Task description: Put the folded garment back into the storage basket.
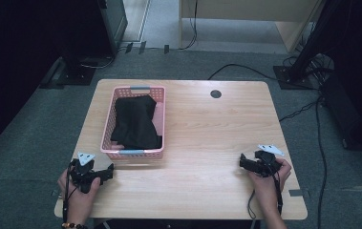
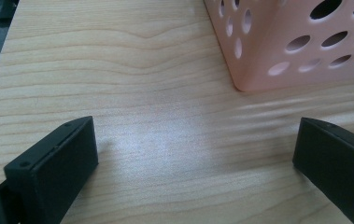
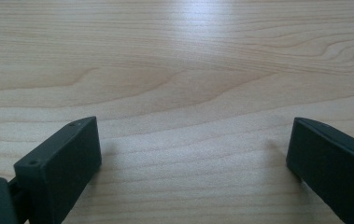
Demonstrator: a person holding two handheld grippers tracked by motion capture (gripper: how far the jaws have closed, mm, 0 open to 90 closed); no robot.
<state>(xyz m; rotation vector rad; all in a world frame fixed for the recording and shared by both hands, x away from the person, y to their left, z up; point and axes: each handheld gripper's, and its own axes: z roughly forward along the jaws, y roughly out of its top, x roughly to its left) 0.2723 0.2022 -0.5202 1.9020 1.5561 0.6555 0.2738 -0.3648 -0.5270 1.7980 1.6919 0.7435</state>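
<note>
A pink perforated basket stands on the left half of the wooden table, holding a folded black cloth. My left gripper rests low at the table's front left, just in front of the basket, open with nothing between its jaws. In the left gripper view the basket's corner is up at the right, beyond the open left gripper. My right gripper lies at the front right, pointing left. Its jaws are spread over bare wood in the right gripper view.
A dark round grommet hole sits near the table's far edge. Cables and stand bases lie on the grey floor beyond the table. A light wooden cabinet stands at the back.
</note>
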